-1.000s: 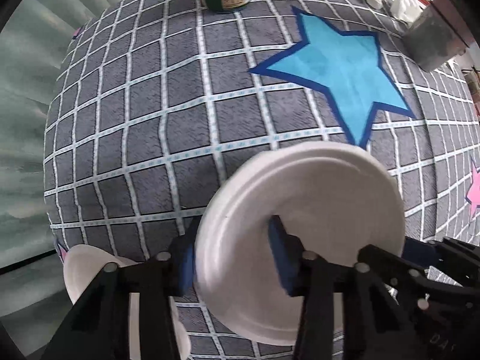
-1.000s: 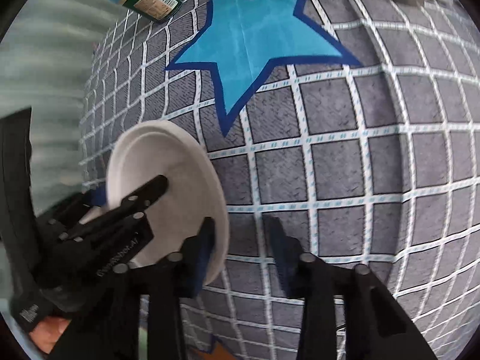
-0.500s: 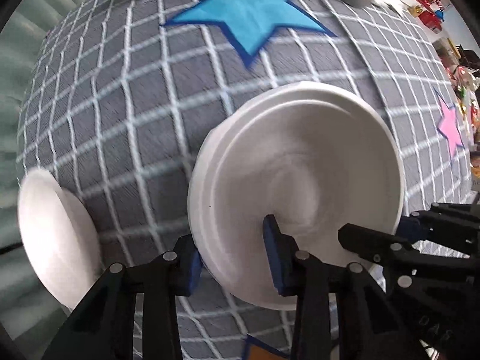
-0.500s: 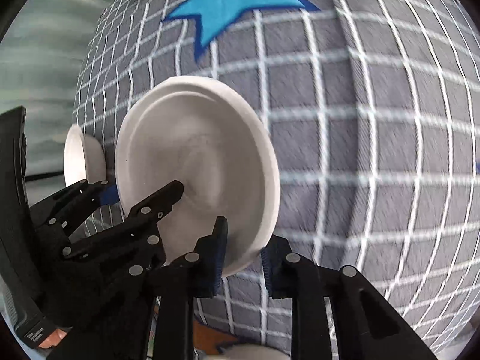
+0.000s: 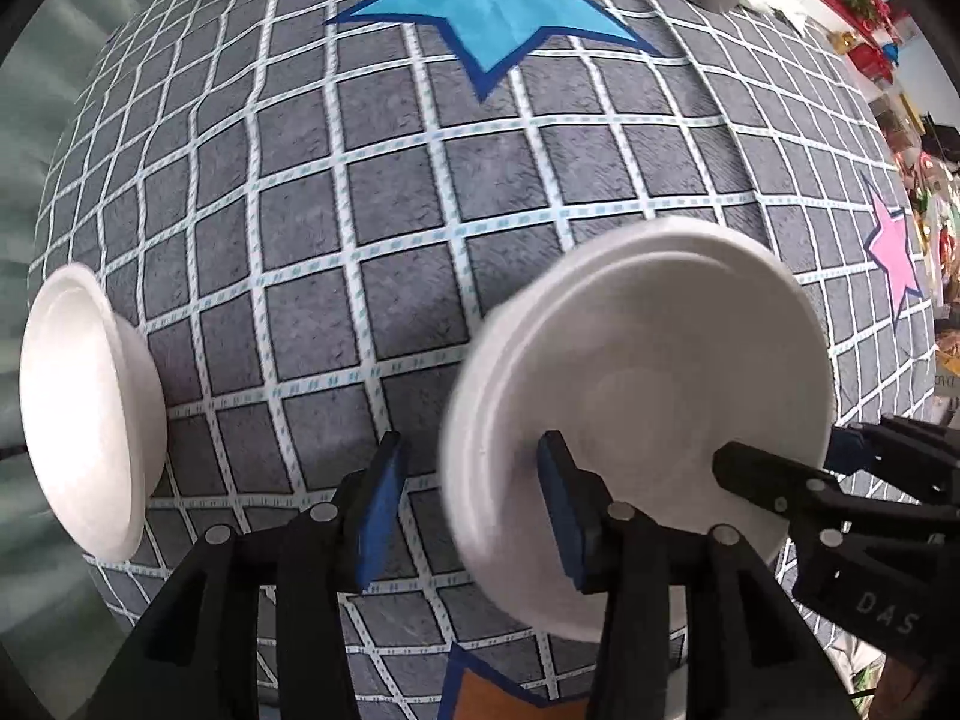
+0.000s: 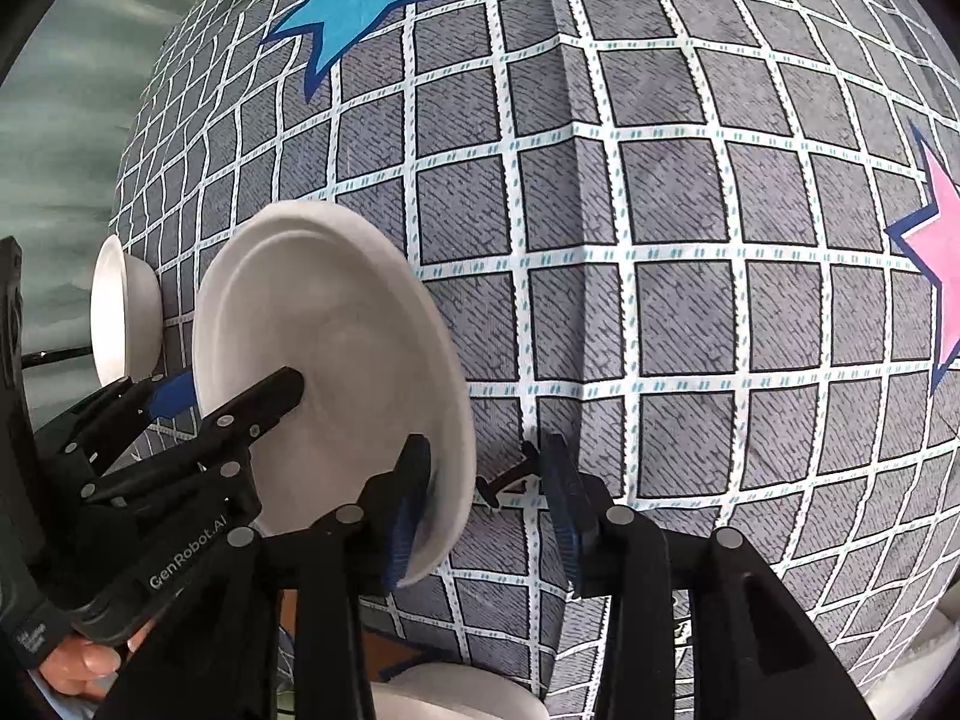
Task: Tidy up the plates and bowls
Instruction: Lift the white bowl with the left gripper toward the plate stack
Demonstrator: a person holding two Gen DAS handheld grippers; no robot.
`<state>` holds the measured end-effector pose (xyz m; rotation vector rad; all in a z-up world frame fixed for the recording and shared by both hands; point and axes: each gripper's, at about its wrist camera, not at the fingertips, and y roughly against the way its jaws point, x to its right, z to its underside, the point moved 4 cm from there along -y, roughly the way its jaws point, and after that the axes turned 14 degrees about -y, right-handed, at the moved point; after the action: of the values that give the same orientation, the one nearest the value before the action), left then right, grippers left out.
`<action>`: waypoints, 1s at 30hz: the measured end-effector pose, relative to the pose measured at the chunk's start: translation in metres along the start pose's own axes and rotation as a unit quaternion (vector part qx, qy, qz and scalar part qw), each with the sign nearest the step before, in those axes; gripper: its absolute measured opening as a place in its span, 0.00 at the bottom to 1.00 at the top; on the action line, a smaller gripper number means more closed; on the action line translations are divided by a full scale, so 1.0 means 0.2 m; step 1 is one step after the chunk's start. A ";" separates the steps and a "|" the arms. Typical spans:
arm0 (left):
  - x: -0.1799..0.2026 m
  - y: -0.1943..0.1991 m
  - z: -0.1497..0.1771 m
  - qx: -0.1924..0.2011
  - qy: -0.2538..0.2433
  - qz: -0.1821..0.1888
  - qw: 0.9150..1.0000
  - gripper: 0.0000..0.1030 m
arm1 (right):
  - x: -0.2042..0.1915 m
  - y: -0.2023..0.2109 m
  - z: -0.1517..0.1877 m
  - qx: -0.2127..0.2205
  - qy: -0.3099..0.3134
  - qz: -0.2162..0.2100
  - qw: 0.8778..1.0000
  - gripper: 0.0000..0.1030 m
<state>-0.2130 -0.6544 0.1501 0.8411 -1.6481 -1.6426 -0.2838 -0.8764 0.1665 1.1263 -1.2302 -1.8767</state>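
White foam is what fills my left wrist view: the plate (image 5: 636,414) lies on the grey checked cloth (image 5: 390,210), and my left gripper (image 5: 468,510) straddles its near rim, one pad on the cloth outside, the other over the dish. Those jaws are opening and neither pad seems to press the rim, so I judge the plate as just let go. My right gripper (image 5: 840,480) reaches in at the plate's far side. A white bowl (image 5: 90,414) sits well apart at the cloth's left edge, not stacked with anything. A blue star (image 5: 498,6) marks the cloth further off

From my right wrist view the same plate (image 6: 336,372) lies left of centre, with my right gripper (image 6: 480,510) over its near edge: one pad rests against the rim, the other stands apart over bare cloth. These jaws are opening too, with nothing pinched between them. My left gripper (image 6: 174,396) shows on the plate's other side, and the bowl (image 6: 123,312) is beyond it. Another white dish (image 6: 456,693) peeks in at the bottom edge; I cannot tell whether it is plate or bowl

By my judgement one plate is placed, and the bowl and that other dish are left to sort
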 end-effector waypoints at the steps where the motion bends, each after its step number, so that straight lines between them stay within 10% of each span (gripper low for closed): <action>1: -0.01 -0.01 0.00 0.002 -0.007 -0.001 1.000 0.44 | 0.00 0.00 0.01 -0.003 -0.001 -0.007 1.000 0.33; 3: 0.05 -0.01 0.00 0.001 -0.021 0.010 1.000 0.35 | -0.07 -0.06 -0.02 -0.025 -0.009 -0.027 0.999 0.17; 19: 0.83 0.37 0.15 0.033 -0.068 0.023 0.997 0.37 | -0.03 0.27 0.33 0.019 0.021 0.024 0.999 0.17; 30: 1.10 0.14 0.42 -0.017 -0.084 0.075 0.993 0.38 | 0.18 0.21 0.81 0.003 -0.024 0.047 0.999 0.17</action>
<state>-0.4089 -0.7847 0.1793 0.5604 -1.7481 -1.6684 -0.4422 -0.8578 0.2270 1.0139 -1.2930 -1.8407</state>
